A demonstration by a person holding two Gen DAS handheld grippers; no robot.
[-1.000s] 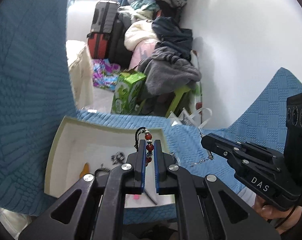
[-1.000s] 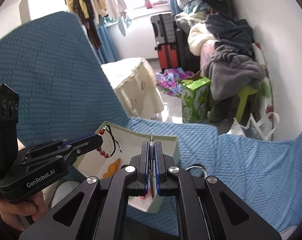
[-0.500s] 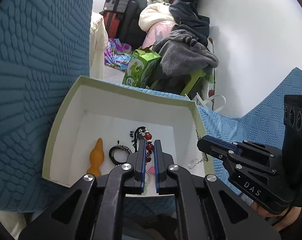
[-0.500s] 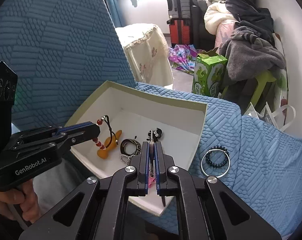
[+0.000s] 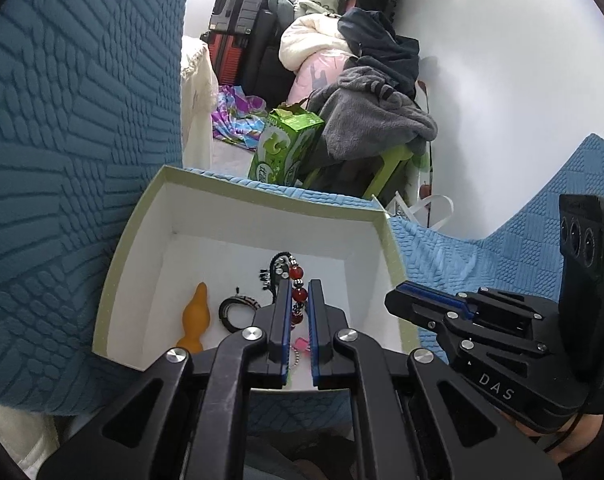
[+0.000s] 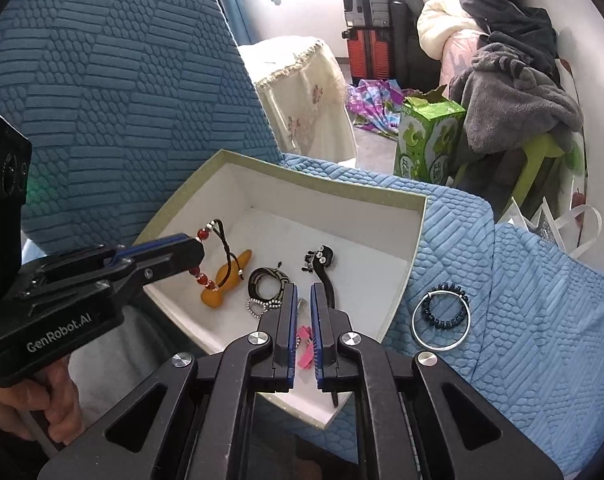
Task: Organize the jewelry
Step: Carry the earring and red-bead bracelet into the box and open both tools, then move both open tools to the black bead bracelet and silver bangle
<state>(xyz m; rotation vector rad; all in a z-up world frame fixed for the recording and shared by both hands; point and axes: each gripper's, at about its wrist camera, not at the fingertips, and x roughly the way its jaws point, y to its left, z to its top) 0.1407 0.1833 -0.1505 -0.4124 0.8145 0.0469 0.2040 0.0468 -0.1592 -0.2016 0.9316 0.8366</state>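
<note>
Red bead bracelet [image 5: 297,295] in left gripper [image 5: 297,300]

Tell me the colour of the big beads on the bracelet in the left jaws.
Red, on the bracelet; left wrist view shows it best.

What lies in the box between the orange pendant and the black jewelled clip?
A black-and-white striped ring, with a silver bead chain beside it; the right wrist view shows this.
</note>
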